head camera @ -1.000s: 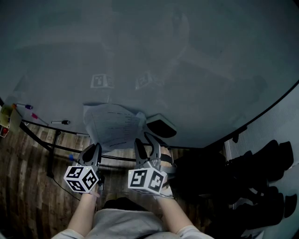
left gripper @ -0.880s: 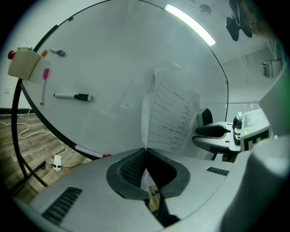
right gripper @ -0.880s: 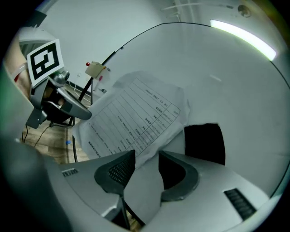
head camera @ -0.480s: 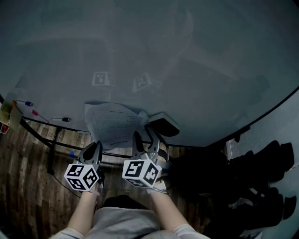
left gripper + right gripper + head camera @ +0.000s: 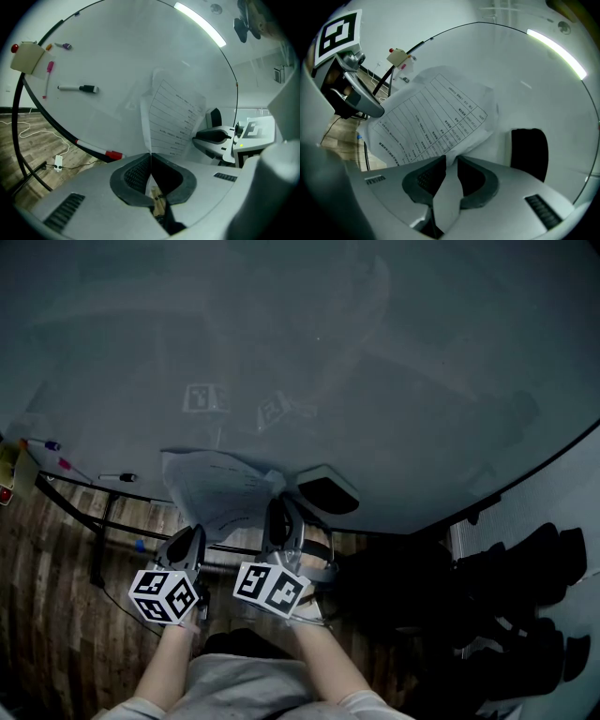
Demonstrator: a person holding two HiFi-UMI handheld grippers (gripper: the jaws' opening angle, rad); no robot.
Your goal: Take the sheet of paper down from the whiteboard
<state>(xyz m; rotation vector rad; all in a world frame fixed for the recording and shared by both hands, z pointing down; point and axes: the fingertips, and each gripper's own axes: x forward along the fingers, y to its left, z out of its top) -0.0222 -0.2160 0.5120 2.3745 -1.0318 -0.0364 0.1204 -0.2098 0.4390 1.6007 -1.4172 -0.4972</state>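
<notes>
Both of your grippers are at the sheet of paper (image 5: 225,486), which hangs bowed and crumpled low on the whiteboard (image 5: 328,352), its lower edge lifted towards you. Your left gripper (image 5: 150,157) has its jaws pressed fully together on the sheet's bottom edge, so the paper rises straight out of the seam between the pads. Your right gripper (image 5: 451,161) has just been closing: its jaws stand narrow, with a fold of the sheet's lower right corner running down between them, yet a slim gap shows between the pads and you cannot see them clamp the paper. A black marker (image 5: 77,88) lies on the board well to the left of the sheet, and a black block (image 5: 528,152) sits on the board just beside the sheet's right edge. The head view is dim, the printed lines are too small to read, and no view shows whether the sheet's top is fixed to the board.
</notes>
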